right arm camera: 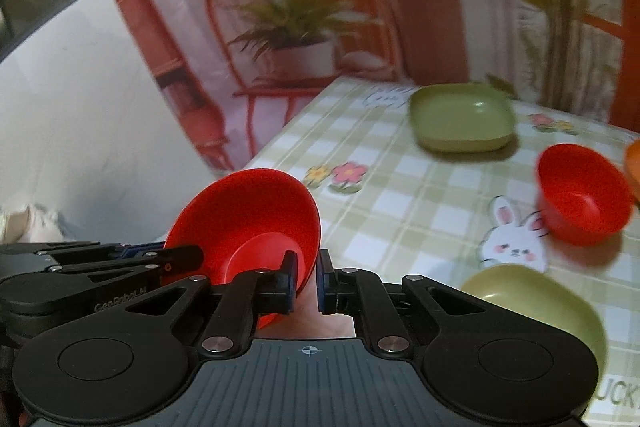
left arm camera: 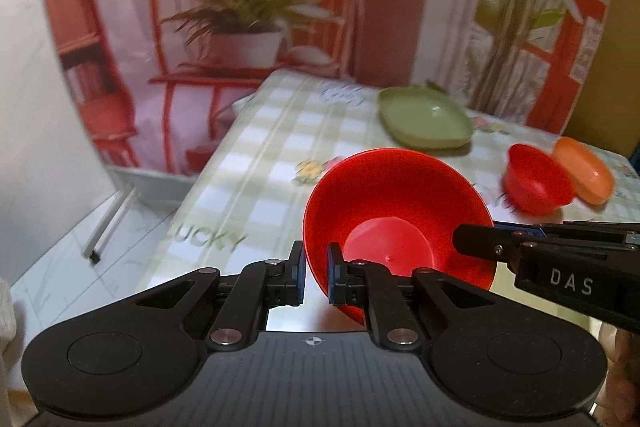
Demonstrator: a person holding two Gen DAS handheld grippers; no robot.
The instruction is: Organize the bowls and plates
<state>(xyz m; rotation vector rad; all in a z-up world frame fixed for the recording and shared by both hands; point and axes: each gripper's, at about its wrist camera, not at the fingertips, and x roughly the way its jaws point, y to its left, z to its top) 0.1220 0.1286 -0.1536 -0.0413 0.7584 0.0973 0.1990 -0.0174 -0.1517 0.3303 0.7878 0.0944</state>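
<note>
Item: red bowl [left arm camera: 396, 219], lifted clear of the checked bench [left arm camera: 256, 163], tilted, near the bench's front edge.

Holders: left tool [left arm camera: 316, 277] clamped on the bowl's near-left rim; right tool [right arm camera: 306, 279] clamped on the opposite rim.

Landmark: second red bowl [right arm camera: 580, 193], resting on the bench, beyond and right of the held bowl.

Also on the bench: green square plate [right arm camera: 462, 117] behind the landmark; orange dish [left arm camera: 584, 171] touching it; olive dish [right arm camera: 532, 303] in front.

Handling advice: keep both grips level, move together, lower concentrically into the landmark bowl, release simultaneously.
</note>
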